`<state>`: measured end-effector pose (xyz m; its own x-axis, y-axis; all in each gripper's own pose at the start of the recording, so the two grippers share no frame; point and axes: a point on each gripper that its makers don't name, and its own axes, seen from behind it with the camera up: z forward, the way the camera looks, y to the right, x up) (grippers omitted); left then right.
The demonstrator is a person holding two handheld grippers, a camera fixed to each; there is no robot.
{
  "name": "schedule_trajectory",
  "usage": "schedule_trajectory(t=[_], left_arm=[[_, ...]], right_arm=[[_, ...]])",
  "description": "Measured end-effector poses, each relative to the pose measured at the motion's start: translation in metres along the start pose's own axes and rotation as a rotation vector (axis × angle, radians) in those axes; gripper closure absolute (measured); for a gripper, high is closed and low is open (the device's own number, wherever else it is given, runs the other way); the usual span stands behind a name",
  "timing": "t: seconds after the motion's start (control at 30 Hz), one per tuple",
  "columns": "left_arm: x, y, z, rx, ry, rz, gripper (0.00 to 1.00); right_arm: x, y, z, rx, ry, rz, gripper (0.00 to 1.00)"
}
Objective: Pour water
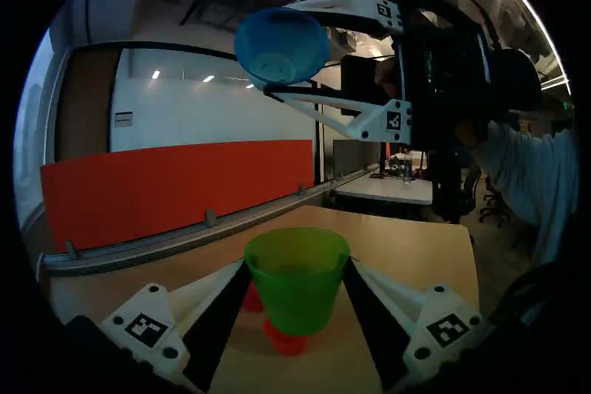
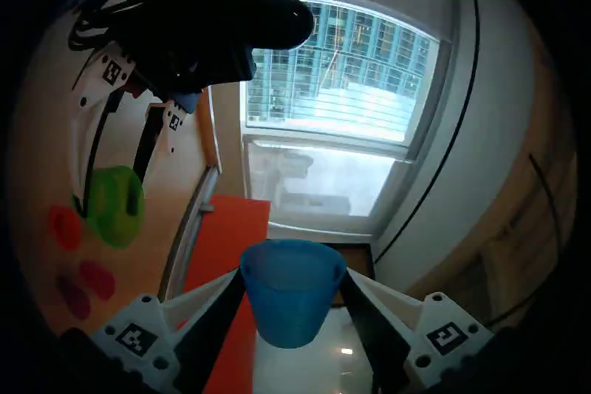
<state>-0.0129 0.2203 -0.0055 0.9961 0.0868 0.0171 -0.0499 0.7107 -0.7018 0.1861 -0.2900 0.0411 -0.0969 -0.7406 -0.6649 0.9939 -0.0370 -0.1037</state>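
While the right gripper point(image 2: 293, 287) clamps the blue cup point(image 1: 281, 46) tipped high above the green cup point(image 1: 297, 283) clenched in the left gripper point(image 1: 295, 268) over the table point(image 1: 414, 246), any misalignment risks water splashing past its rim.

Green cup point(image 1: 297, 283): smooth, translucent plastic with a slight gloss. Blue cup point(image 1: 281, 45): the same see-through plastic, shiny inside. Matt white plastic fingers point(image 1: 185, 294) on the left gripper point(image 1: 297, 267), lined with dull black pads. Table point(image 1: 414, 246): pale wood-look top, smooth, low sheen. Sleeve point(image 1: 532, 179): soft light cloth.
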Motion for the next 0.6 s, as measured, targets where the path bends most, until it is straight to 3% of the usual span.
schedule_trajectory(t=[0.2,0.6], left_arm=[[0.003,-0.001,-0.001,0.002,0.006,0.000,0.14],[0.004,-0.003,-0.001,0.011,0.010,0.007,0.14]], right_arm=[[-0.006,0.000,-0.002,0.006,-0.001,0.115,0.09],[-0.008,-0.017,-0.010,0.039,0.007,0.442,0.09]])
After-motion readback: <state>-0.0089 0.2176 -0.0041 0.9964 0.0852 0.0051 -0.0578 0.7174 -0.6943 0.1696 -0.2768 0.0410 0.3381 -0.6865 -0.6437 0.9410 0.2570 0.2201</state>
